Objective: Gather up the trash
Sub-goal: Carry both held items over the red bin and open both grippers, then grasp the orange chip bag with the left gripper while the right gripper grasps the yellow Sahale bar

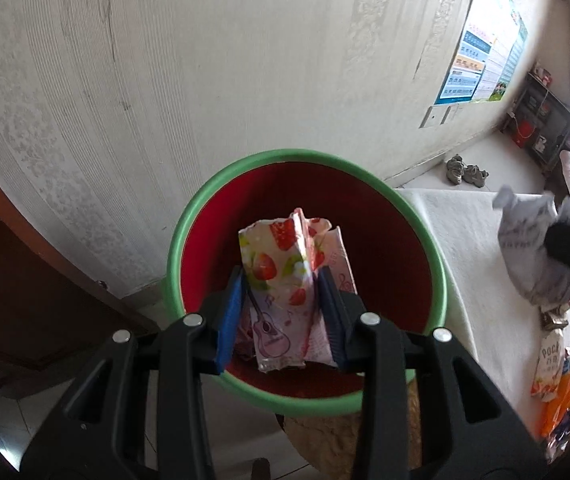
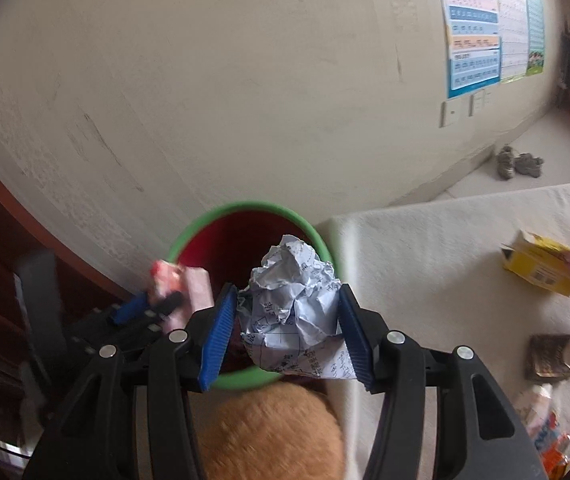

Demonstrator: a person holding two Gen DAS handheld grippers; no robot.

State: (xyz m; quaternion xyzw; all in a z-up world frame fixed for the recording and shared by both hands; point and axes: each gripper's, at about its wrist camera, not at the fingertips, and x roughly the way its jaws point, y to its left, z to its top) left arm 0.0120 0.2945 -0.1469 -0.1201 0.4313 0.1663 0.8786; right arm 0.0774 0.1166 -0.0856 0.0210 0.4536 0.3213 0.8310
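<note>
- The left gripper [image 1: 281, 308], black with blue pads, pinches a crumpled plastic wrapper printed with strawberries and a guitar [image 1: 285, 280], holding it over the open mouth of a round bin, red inside with a green rim [image 1: 173, 252].
- The right gripper [image 2: 285, 328] clamps a crumpled ball of printed white paper [image 2: 297, 304] between its blue pads, above the near right edge of the same bin.
- The bin stands on the floor, between a pale wallpapered wall [image 1: 165, 80] and a white padded surface [image 2: 425, 260].
- More packets lie on that surface, among them a yellow cardboard box [image 2: 541, 264].
</note>
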